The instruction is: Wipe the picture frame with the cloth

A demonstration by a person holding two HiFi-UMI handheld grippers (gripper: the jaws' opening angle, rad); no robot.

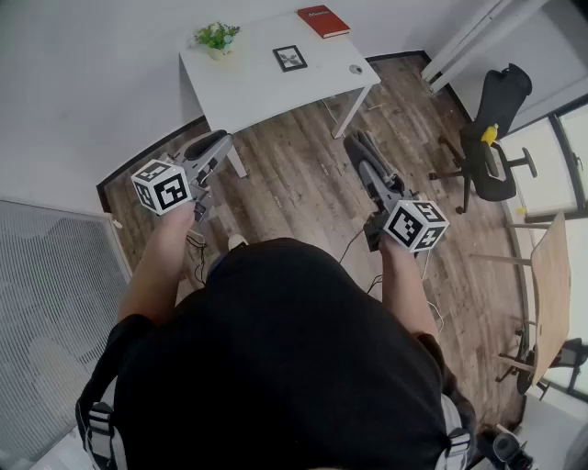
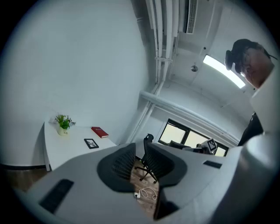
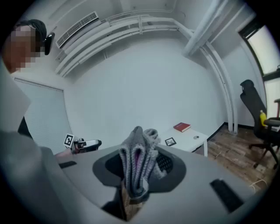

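The small black picture frame (image 1: 290, 58) lies flat on the white table (image 1: 248, 87) at the far side of the room; it also shows in the left gripper view (image 2: 91, 143) and the right gripper view (image 3: 170, 141). Both grippers are held in the air well short of the table. My right gripper (image 1: 356, 147) is shut on a folded grey cloth (image 3: 138, 164) with a purple inner layer, which stands up between its jaws. My left gripper (image 1: 219, 145) has only a narrow gap between its jaws (image 2: 140, 162), with nothing in it.
On the table stand a potted plant (image 1: 218, 39), a red book (image 1: 322, 20) and a small round object (image 1: 356, 69). A black office chair (image 1: 491, 147) is at the right, a wooden desk (image 1: 551, 285) further right, and cables lie on the wood floor (image 1: 294, 184).
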